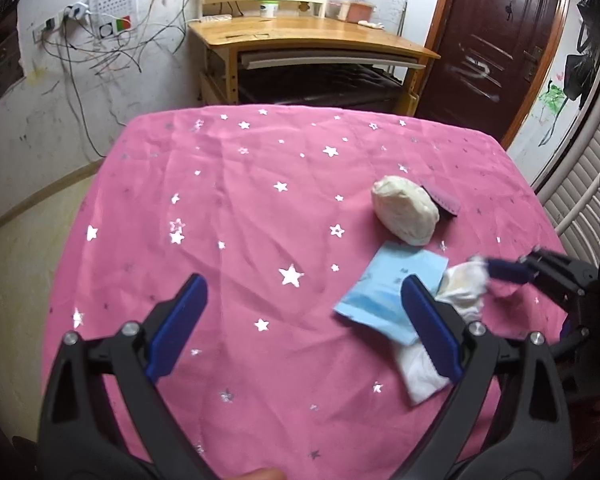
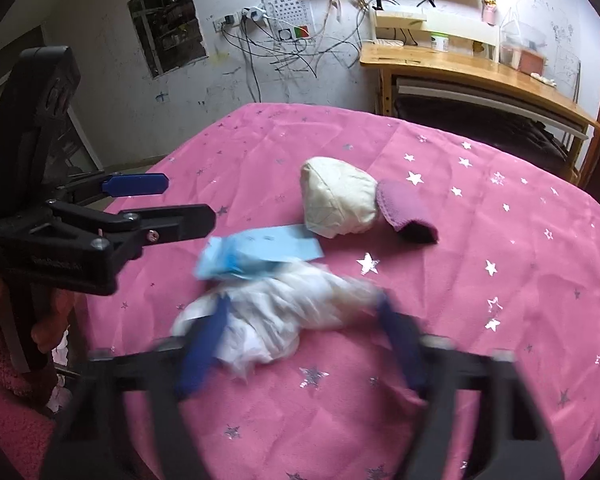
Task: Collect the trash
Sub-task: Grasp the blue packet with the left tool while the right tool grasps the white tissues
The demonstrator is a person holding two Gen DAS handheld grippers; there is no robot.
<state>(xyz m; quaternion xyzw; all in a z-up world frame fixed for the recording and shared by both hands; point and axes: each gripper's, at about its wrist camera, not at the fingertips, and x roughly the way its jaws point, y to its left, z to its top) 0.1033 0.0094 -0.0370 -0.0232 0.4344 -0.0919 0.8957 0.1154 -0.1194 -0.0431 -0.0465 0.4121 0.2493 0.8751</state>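
A crumpled white tissue (image 2: 276,312) lies on the pink star tablecloth (image 2: 480,240), with a blue wrapper (image 2: 260,252) just beyond it. My right gripper (image 2: 300,320) is open and blurred, its blue fingers on either side of the tissue. In the left wrist view the tissue (image 1: 462,286) and the blue wrapper (image 1: 384,296) lie at the right, with the right gripper (image 1: 496,268) at the tissue. A cream crumpled ball (image 1: 406,210) lies farther back, also in the right wrist view (image 2: 340,202). My left gripper (image 1: 304,312) is open and empty over the cloth.
A purple knitted piece (image 2: 406,212) lies beside the cream ball. A flat white tissue (image 1: 420,372) lies under the left gripper's right finger. A wooden desk (image 1: 312,36) stands beyond the table, with a dark door (image 1: 496,40) to the right.
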